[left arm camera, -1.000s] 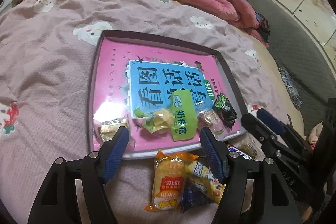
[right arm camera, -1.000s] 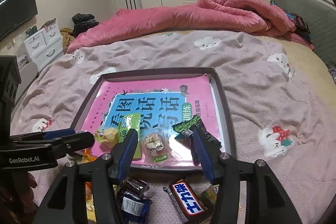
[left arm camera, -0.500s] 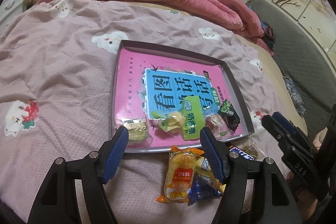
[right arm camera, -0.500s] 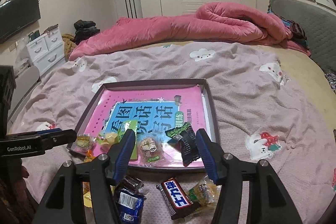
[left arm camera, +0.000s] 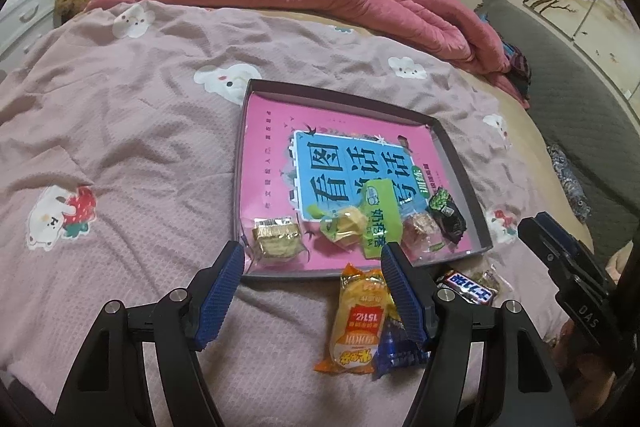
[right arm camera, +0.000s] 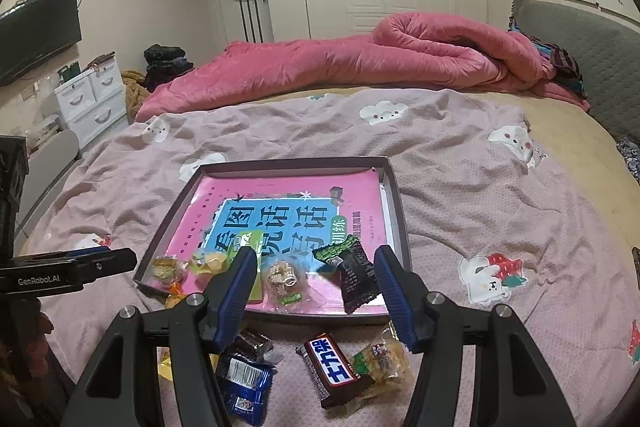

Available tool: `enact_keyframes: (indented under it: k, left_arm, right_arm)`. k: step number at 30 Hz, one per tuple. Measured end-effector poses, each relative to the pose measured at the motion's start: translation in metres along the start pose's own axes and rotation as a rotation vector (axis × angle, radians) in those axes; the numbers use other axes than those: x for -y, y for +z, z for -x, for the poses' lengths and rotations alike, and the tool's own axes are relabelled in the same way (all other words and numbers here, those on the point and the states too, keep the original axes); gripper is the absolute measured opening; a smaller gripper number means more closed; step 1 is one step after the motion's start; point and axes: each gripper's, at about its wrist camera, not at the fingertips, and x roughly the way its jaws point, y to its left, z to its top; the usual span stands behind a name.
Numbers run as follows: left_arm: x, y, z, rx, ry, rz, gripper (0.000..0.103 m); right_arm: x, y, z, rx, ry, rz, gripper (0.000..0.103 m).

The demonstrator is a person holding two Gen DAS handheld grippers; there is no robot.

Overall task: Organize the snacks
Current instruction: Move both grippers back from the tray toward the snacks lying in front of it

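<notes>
A dark tray (left arm camera: 460, 163) with a pink and blue book inside lies on the bed. Along its near edge sit a gold-wrapped snack (left arm camera: 276, 239), a yellow candy (left arm camera: 344, 227), a green packet (left arm camera: 380, 215), a clear-wrapped biscuit (right arm camera: 286, 281) and a black packet (right arm camera: 356, 275). On the sheet in front of the tray lie an orange packet (left arm camera: 356, 319), a blue packet (right arm camera: 244, 383) and a chocolate bar (right arm camera: 332, 367). My left gripper (left arm camera: 312, 259) hovers open before the tray, holding nothing. The jaws of my right gripper (right arm camera: 316, 263) are opening above the loose snacks, and nothing is gripped.
A rumpled pink quilt (right arm camera: 360, 63) lies across the far side of the bed. The grey headboard (right arm camera: 580, 39) is on the right and white drawers (right arm camera: 88, 99) stand at the left. The pink sheet (left arm camera: 120, 147) left of the tray is wrinkled.
Both grippers have drawn back and up from the tray, so more of the bed shows. The black packet, close by the right fingertip before, now lies apart in the tray. The right jaws stand slightly wider.
</notes>
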Motion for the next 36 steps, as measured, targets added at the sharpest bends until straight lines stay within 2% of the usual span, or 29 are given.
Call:
enact_keyframes:
  k: [27, 36]
  left_arm:
    - [0.009, -0.029, -0.009, -0.083, 0.056, -0.074, 0.075]
    - [0.012, -0.038, -0.014, -0.113, 0.07, -0.094, 0.075]
  right_arm:
    - [-0.011, -0.027, 0.012, -0.035, 0.084, 0.033, 0.065]
    - [-0.022, -0.045, 0.02, -0.058, 0.129, 0.1, 0.068]
